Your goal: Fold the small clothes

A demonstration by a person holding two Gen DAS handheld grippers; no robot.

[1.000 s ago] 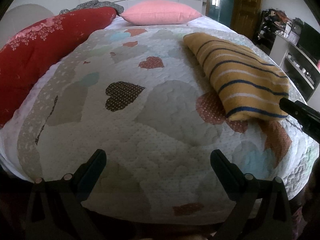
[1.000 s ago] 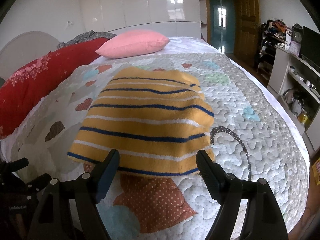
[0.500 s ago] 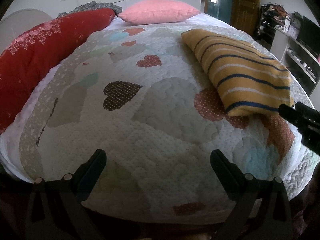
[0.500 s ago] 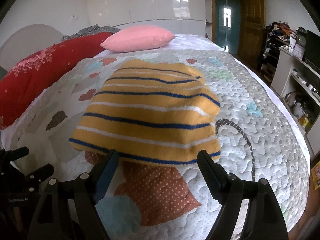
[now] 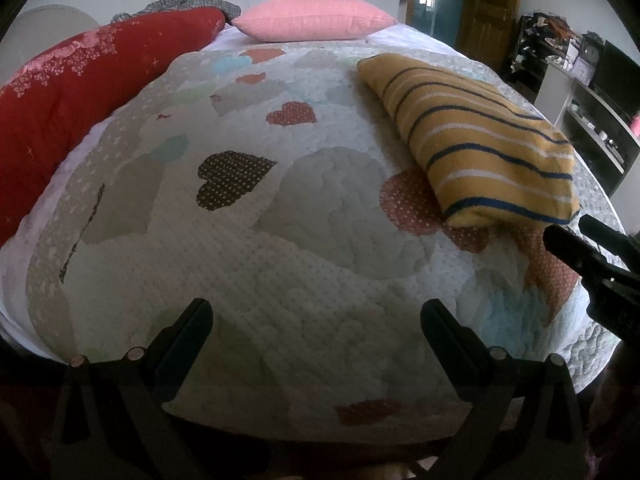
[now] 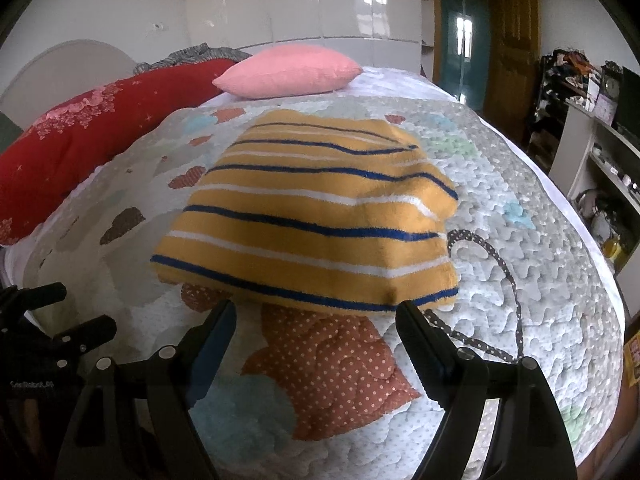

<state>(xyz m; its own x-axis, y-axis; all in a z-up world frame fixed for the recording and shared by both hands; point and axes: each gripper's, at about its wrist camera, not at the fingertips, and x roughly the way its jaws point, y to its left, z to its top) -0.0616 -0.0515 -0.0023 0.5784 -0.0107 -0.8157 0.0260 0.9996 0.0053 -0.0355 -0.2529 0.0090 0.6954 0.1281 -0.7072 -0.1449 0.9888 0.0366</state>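
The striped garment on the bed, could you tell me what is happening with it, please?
A person holds a gripper in each hand over a quilted bed. The yellow striped garment lies folded on the quilt, with nothing gripping it. The right gripper is open, its tips just short of the garment's near edge. The left gripper is open too, off to the side over bare quilt. A pink pillow and a red blanket lie further back.

**Soft daylight, heavy fisheye curve**

Both wrist views are dim, lit from far ahead: glare patches sit on the glossy wardrobe doors (image 6: pixel 360 0) and a bright glass door (image 6: pixel 460 36). The quilt (image 5: pixel 320 240) bulges, corners vignette black, and shadow deepens close beneath the tools. Detail is soft.
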